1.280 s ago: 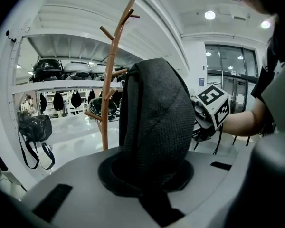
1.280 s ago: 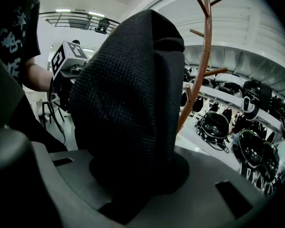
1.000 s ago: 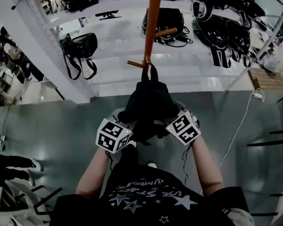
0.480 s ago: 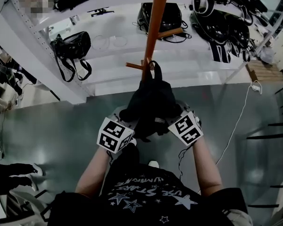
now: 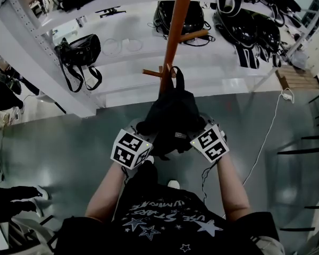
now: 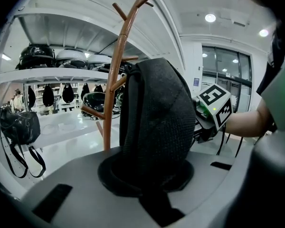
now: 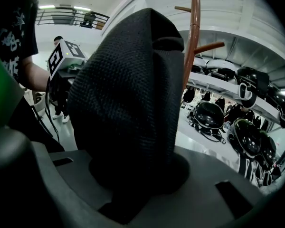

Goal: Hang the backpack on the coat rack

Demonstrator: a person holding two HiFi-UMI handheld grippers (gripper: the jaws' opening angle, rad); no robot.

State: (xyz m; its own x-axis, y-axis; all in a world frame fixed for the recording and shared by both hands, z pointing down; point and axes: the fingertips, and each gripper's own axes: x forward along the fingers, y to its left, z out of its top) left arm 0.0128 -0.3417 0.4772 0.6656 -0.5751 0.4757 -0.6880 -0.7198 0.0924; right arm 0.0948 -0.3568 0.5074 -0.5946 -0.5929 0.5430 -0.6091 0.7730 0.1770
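Pinching one backpack point(image 5: 170, 113), left gripper point(image 5: 142, 140) and right gripper point(image 5: 198, 137) jaws hold it beside one coat rack point(image 5: 173, 36).

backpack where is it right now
Head view, centre: the backpack is held between the left gripper and right gripper, its top loop beside the coat rack post.

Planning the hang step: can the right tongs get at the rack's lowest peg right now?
Probably not: the right tongs are shut on the backpack, which sits between them and the peg. Its top loop is beside that peg.
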